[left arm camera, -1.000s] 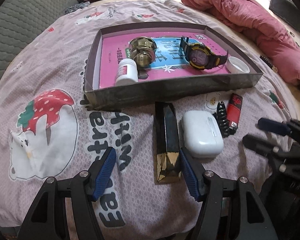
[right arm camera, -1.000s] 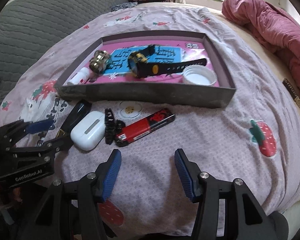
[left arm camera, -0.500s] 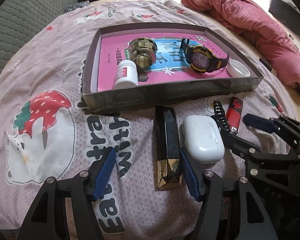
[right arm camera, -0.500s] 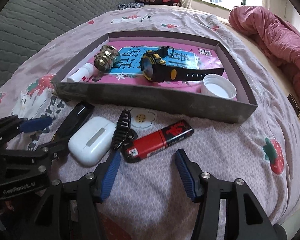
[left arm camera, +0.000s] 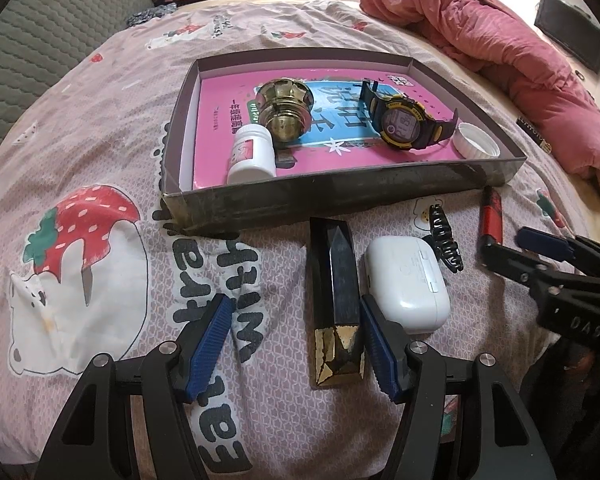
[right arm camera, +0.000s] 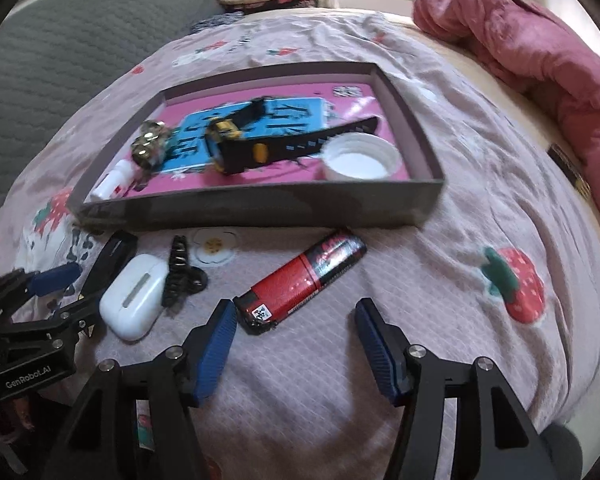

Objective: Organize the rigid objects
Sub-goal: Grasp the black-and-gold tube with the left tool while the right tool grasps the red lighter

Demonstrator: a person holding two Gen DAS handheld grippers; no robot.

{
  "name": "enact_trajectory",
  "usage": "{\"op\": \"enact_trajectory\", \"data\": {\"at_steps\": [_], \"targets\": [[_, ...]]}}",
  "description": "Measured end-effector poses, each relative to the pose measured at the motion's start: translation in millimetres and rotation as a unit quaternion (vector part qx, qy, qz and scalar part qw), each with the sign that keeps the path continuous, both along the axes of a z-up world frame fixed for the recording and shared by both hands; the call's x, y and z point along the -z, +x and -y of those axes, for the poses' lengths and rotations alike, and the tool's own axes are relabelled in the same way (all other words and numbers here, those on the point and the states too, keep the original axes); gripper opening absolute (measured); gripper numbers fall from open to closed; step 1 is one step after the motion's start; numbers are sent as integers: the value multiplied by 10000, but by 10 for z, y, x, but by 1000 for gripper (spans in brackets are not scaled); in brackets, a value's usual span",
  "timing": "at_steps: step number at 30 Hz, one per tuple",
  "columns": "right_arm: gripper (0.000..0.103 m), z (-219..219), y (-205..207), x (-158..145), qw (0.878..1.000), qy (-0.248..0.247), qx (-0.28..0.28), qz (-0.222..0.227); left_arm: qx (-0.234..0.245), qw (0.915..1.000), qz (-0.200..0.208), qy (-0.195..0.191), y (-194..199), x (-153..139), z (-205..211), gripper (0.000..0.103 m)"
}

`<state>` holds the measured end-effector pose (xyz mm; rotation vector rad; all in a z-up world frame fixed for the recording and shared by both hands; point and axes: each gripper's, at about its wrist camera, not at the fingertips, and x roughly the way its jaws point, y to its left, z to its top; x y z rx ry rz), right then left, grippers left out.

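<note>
Left tool (left arm camera: 296, 340) is spread wide, low over the bed, w/ nothing pinched. Its right pad (left arm camera: 380, 350) sits just beside the gold end of the black lipstick tube (left arm camera: 334, 292); the left pad is well apart from it, so the tube lies inside the gap but off-centre. Right tool (right arm camera: 296, 344) is also spread and empty; the red lighter (right arm camera: 300, 280) has its near end between the pads, close to the left one.

Handling, my guess: the tube is stiff, faceted and glossy, so prob. slippery; best taken across its long flat sides near the middle, not on the tapered gold end. The lighter is light, hard plastic, smooth; grip across its narrow width, mid-body. It lies at a slant, so the tool likely needs a slight turn first.

Outward: white earbud case (left arm camera: 406, 282) is touching or nearly touching the tube's right side, which leaves little room for the pad there. Black hair clip (left arm camera: 444, 240) sits btwn the case and the lighter. Past these is the shallow box (left arm camera: 340, 196), its near wall just beyond the tube's tip. Inside: watch (left arm camera: 404, 124), white bottle (left arm camera: 252, 156), brass knob (left arm camera: 286, 108), white cap (left arm camera: 476, 140). Open floor remains at the box's front middle. Anything going in must clear the wall. The bedspread (left arm camera: 100, 140) is soft, so things may sink or tip. The two tools are close together; crowding risk.
</note>
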<state>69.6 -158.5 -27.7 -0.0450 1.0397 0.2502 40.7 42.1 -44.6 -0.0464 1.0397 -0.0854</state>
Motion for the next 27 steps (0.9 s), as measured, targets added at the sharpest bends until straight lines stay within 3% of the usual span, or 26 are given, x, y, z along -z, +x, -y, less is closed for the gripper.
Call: {"op": "enact_trajectory", "data": {"at_steps": [6, 11, 22, 24, 25, 27], "targets": [[61, 76, -19, -74, 9996, 70, 286, 19, -10, 10000, 9, -50, 25, 3, -18, 66], [61, 40, 132, 31, 9987, 131, 448, -219, 5, 10000, 30, -11, 38, 7, -12, 66], [62, -67, 407, 143, 9957, 25, 878, -301, -13, 9998, 122, 146, 62, 14, 14, 66], [57, -25, 393, 138, 9960, 113, 850, -259, -9, 9998, 129, 136, 59, 18, 10, 66], [48, 21, 379, 133, 9959, 181, 845, -250, -8, 9998, 134, 126, 60, 18, 8, 66], [41, 136, 363, 129, 9952, 464, 813, -288, -10, 9998, 135, 111, 66, 21, -1, 66]]}}
